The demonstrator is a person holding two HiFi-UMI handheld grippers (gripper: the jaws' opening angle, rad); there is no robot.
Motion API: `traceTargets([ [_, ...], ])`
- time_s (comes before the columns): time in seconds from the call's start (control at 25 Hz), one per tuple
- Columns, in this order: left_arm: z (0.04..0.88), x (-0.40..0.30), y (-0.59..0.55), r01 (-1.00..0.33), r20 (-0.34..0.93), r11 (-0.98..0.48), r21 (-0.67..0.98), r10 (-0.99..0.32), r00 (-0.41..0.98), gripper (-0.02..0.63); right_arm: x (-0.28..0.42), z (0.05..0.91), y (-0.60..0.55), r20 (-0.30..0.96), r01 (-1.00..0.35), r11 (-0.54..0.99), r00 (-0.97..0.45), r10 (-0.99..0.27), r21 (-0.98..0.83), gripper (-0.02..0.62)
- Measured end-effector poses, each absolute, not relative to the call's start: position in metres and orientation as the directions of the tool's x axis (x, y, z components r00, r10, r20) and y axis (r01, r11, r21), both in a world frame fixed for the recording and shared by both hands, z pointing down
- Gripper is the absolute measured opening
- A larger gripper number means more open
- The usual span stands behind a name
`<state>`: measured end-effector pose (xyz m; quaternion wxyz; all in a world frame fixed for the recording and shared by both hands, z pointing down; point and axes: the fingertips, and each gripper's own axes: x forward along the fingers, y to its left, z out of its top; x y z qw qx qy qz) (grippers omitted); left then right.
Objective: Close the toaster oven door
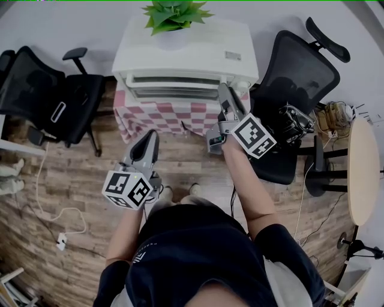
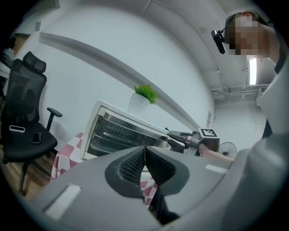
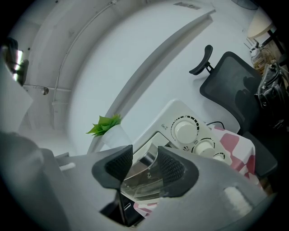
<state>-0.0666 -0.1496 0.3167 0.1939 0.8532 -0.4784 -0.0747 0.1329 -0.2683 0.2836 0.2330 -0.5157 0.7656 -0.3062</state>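
I see a white toaster oven at 12 o'clock in the head view. It sits on a desk under a red-and-white checked cloth, with a potted green plant on top of it. Its glass door looks ajar, with the top edge leaning out towards me.

My right hand-held gripper reaches to the door's right end, at about 1 o'clock. In the right gripper view its jaws stand well apart, with the door's glass edge between them. I cannot tell whether the pads press on it. The control knobs lie just beyond.

My left hand-held gripper hangs at 7 o'clock, well apart from the oven, with its jaws together on nothing.

Black office chairs stand at 10 o'clock and 2 o'clock.
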Motion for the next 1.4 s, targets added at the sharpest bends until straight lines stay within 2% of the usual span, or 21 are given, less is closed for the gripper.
traceTargets([
  [0.2,0.307,-0.069,-0.157,-0.784,0.022,-0.477,0.398,-0.849,0.528,0.003,0.129,0.284,-0.249,-0.03,-0.665,0.303,-0.39,-0.921,-0.683,0.154],
  [1.0,0.306,-0.068,-0.148,-0.779,0.027,-0.468,0.418,-0.851,0.525,0.0,0.107,0.315,-0.181,0.072,-0.708,0.323,-0.467,-0.882,-0.628,0.003],
  [1.4,0.312,-0.066,-0.141,-0.774,0.034,-0.472,0.422,-0.845,0.533,0.0,0.095,0.329,-0.161,0.144,-0.749,0.345,-0.502,-0.853,-0.566,0.002],
])
